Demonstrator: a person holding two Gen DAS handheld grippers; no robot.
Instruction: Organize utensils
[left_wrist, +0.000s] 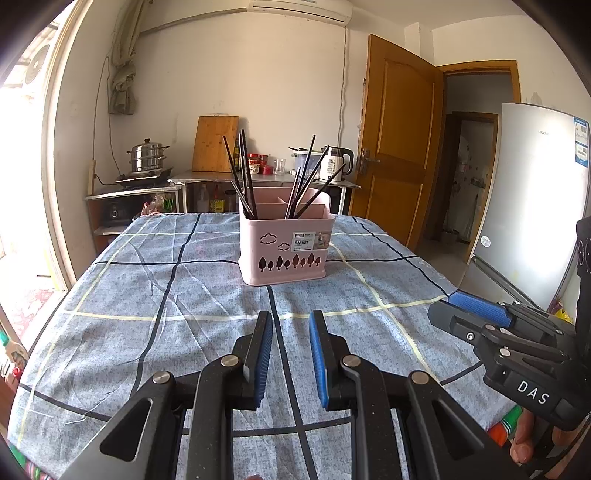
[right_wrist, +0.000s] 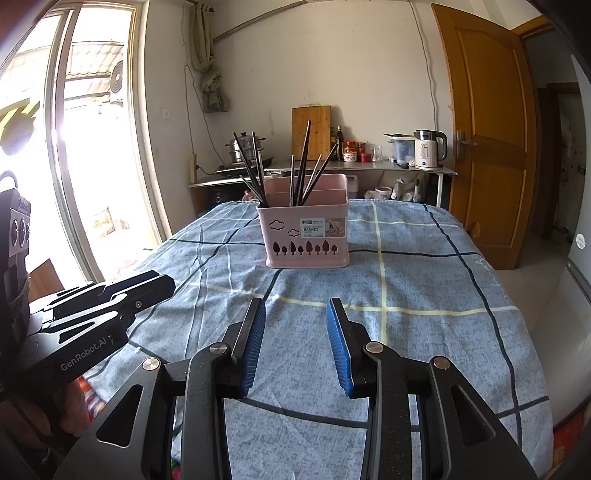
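Basket (left_wrist: 283, 242) sits mid-surface (left_wrist: 147, 314), dead ahead of both tools, chopsticks (left_wrist: 243, 173) standing near-upright inside. Left tool (left_wrist: 290, 321) and right tool (right_wrist: 296, 308) both spread, empty, well short; neither looks clearly nearer.

A blue checked cloth (left_wrist: 207, 295) covers the desk, creased, with dark and pale lines crossing it. Beyond the desk's far edge a steel counter (right_wrist: 332, 168) runs along the white wall. On its left end sits a stacked steel steamer pot (left_wrist: 147, 155); a wooden cutting board (left_wrist: 215, 144) leans upright against the wall; red-lidded jars (right_wrist: 354, 149) stand near the middle; a white electric kettle (right_wrist: 428, 149) stands at the right end. A wooden door (right_wrist: 487, 140) stands open on the right, a silver fridge (left_wrist: 535, 206) beside it. A sliding glass door (right_wrist: 74, 147) lies left.
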